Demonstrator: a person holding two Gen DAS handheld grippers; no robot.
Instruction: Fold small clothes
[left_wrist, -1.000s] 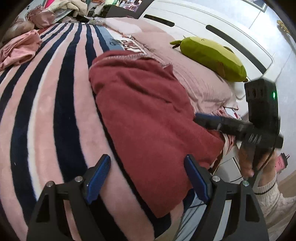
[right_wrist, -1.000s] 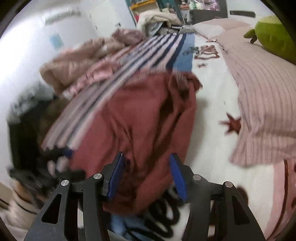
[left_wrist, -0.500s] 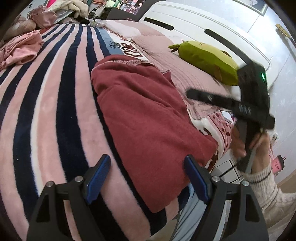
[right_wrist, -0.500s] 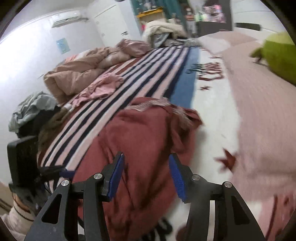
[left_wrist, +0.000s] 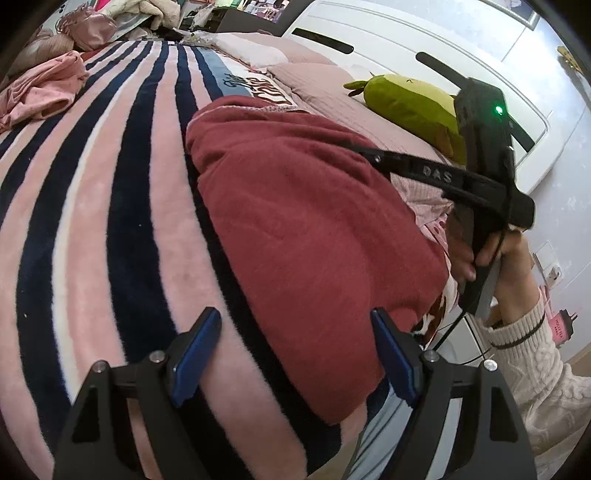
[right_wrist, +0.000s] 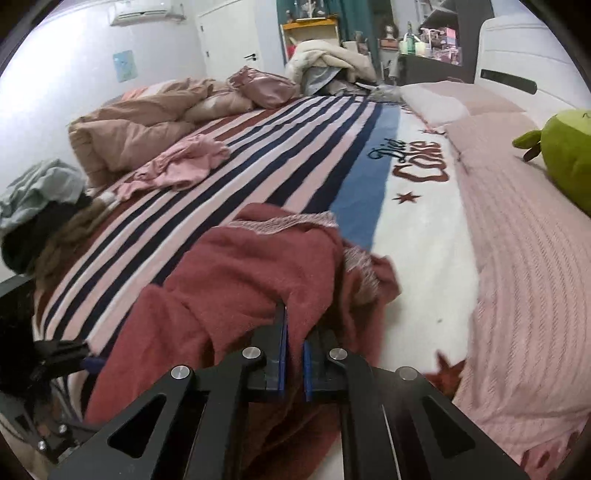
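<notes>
A dark red garment (left_wrist: 303, 221) lies spread on the striped blanket (left_wrist: 110, 184) near the bed's front edge. My left gripper (left_wrist: 295, 347) is open and empty, its blue pads above the garment's near edge. My right gripper (right_wrist: 293, 343) is shut on a fold of the red garment (right_wrist: 236, 280) and lifts it. In the left wrist view the right gripper's black body (left_wrist: 484, 166) is at the garment's right side, fingertips hidden.
A pink garment (right_wrist: 181, 162) lies further up the blanket. A green plush toy (left_wrist: 406, 103) rests on the pink pillow (right_wrist: 524, 258). A beige duvet (right_wrist: 140, 122) and a clothes pile (right_wrist: 40, 206) sit at the left. A white headboard (left_wrist: 406, 55) is behind.
My right gripper has closed from open onto a fold of the red garment and raised it. My left gripper stayed open, almost still.
</notes>
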